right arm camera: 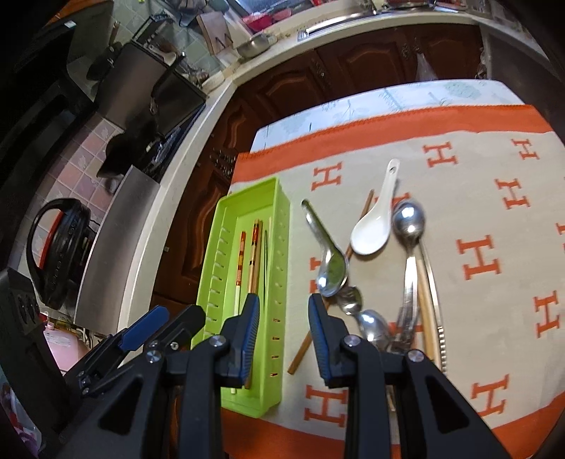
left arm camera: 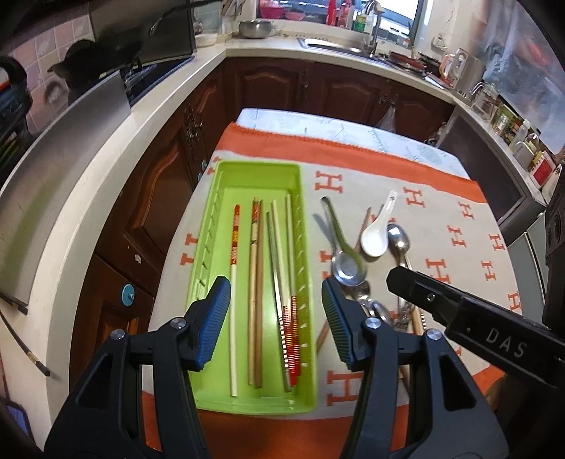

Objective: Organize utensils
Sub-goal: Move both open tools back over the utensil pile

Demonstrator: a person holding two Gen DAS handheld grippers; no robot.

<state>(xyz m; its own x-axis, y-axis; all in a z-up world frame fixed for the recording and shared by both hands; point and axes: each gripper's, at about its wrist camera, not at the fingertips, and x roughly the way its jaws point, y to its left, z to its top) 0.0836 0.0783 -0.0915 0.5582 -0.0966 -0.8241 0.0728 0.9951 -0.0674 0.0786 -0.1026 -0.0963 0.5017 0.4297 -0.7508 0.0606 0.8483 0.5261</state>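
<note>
A lime green tray (left arm camera: 303,226) (right arm camera: 280,226) lies on the patterned cloth and holds several chopsticks (left arm camera: 256,282) (right arm camera: 252,247) side by side. To its right is a loose pile: a white ceramic spoon (left arm camera: 376,233) (right arm camera: 372,229), a short metal spoon (left arm camera: 348,268) (right arm camera: 330,268), a long metal spoon (right arm camera: 408,219) (left arm camera: 399,240), smaller spoons and a brown chopstick (right arm camera: 303,349). My left gripper (left arm camera: 275,325) hovers open over the tray's near half, empty. My right gripper (right arm camera: 284,339) is open over the tray's right wall, empty; its finger (left arm camera: 423,296) shows in the left wrist view.
The orange and beige cloth (right arm camera: 476,197) covers a small table (left arm camera: 268,116). Dark wood cabinets (left arm camera: 317,88) and a pale countertop (left arm camera: 116,141) wrap around the far and left sides. A sink (left arm camera: 339,46), a steel bowl (left arm camera: 254,28) and bottles stand on the counter.
</note>
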